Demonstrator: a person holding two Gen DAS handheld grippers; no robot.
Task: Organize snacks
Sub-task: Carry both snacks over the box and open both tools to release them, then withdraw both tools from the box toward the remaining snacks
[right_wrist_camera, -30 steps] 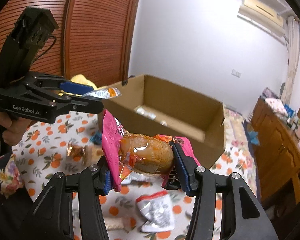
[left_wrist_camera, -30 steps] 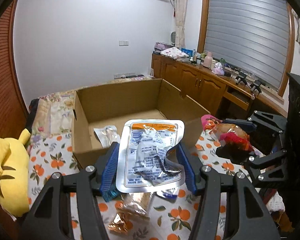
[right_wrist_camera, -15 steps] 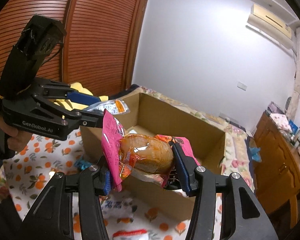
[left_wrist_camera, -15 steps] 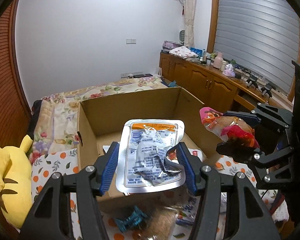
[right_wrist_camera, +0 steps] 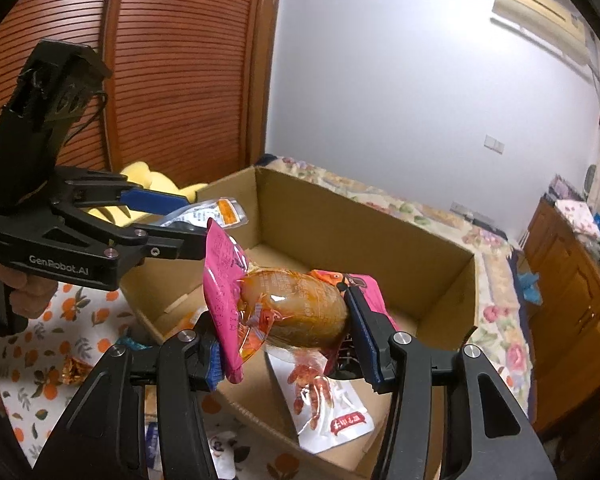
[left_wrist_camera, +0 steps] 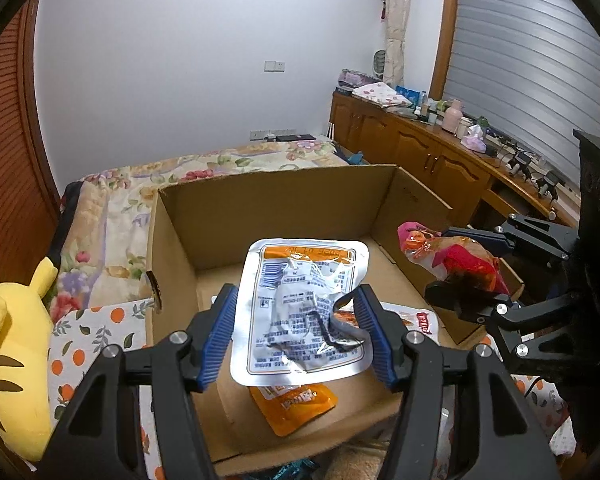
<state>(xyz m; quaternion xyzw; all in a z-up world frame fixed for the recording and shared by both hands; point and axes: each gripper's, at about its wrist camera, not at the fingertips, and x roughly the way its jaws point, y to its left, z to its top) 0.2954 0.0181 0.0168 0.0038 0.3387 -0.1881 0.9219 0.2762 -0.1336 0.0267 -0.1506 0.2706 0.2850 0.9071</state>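
My left gripper (left_wrist_camera: 298, 330) is shut on a silver snack pouch (left_wrist_camera: 300, 308) with blue print and an orange top band, held above the open cardboard box (left_wrist_camera: 284, 200). My right gripper (right_wrist_camera: 288, 334) is shut on a pink pouch (right_wrist_camera: 296, 308) with a brown bun-shaped snack inside, also over the box (right_wrist_camera: 364, 232). From the left wrist, the right gripper (left_wrist_camera: 470, 276) with its pink pouch (left_wrist_camera: 460, 256) hangs at the box's right wall. From the right wrist, the left gripper (right_wrist_camera: 172, 220) with the silver pouch (right_wrist_camera: 208, 214) shows at the box's left wall. An orange packet (left_wrist_camera: 296, 404) and a white packet (right_wrist_camera: 328, 412) lie inside.
The box stands on an orange-patterned cloth (left_wrist_camera: 88, 340) with loose snacks (right_wrist_camera: 74, 368) in front of it. A yellow plush toy (left_wrist_camera: 12, 360) lies at the left. A floral bed (left_wrist_camera: 204, 164) is behind, wooden cabinets (left_wrist_camera: 420, 152) at the right. A hand (right_wrist_camera: 24, 292) holds the left gripper.
Both grippers have moved forward with their pouches, from over the cloth in front of the box to above its inside. The box now fills more of both views.
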